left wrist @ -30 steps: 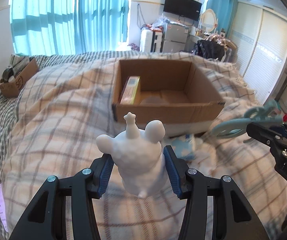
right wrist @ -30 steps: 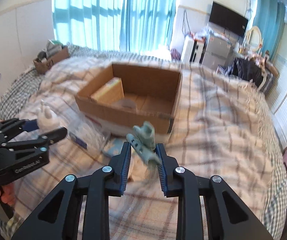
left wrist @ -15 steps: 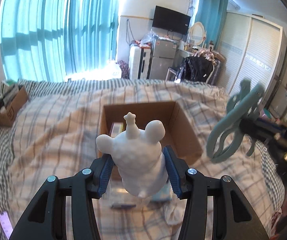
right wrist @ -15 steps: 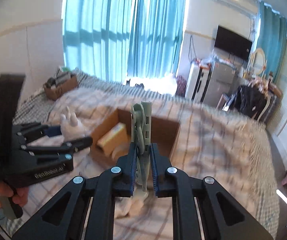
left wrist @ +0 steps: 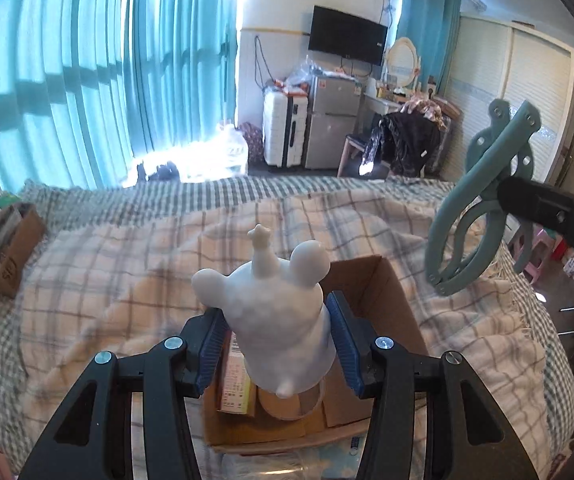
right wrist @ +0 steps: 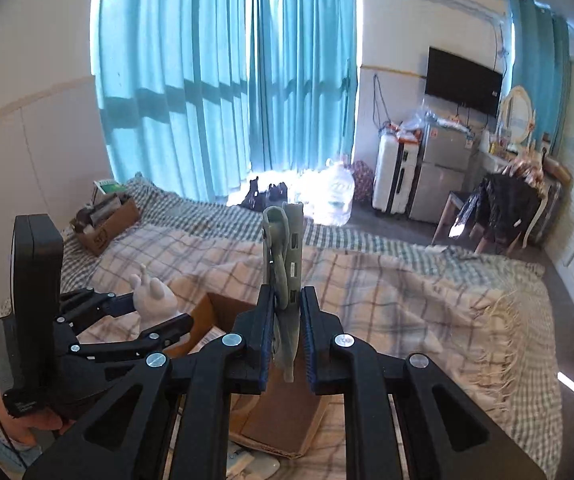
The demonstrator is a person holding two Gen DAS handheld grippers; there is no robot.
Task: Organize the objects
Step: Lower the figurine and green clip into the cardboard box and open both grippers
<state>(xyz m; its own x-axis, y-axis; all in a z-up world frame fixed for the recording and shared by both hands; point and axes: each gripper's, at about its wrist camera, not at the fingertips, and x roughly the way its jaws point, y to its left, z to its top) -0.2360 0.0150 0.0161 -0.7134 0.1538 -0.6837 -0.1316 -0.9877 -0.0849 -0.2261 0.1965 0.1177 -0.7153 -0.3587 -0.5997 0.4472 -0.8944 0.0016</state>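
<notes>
My left gripper [left wrist: 273, 338] is shut on a white animal figurine [left wrist: 275, 320] and holds it above the open cardboard box [left wrist: 383, 292] on the bed. The figurine also shows in the right wrist view [right wrist: 151, 298]. My right gripper [right wrist: 285, 336] is shut on a teal clip hanger [right wrist: 285, 256], held upright above the box's [right wrist: 211, 308] right side. The hanger shows at the right of the left wrist view [left wrist: 479, 208]. Inside the box lie a yellow packet [left wrist: 235, 380] and a round tan lid [left wrist: 287, 402].
The box sits on a plaid blanket [left wrist: 127, 280] covering the bed. A smaller cardboard box [left wrist: 3, 248] with items stands at the bed's far left. Plastic packets [left wrist: 287, 464] lie in front of the box. A pink stool [left wrist: 543, 248] stands by the bed's right side.
Both grippers have risen and moved forward over the box with their objects still held. The hanger has turned from lying flat to upright.
</notes>
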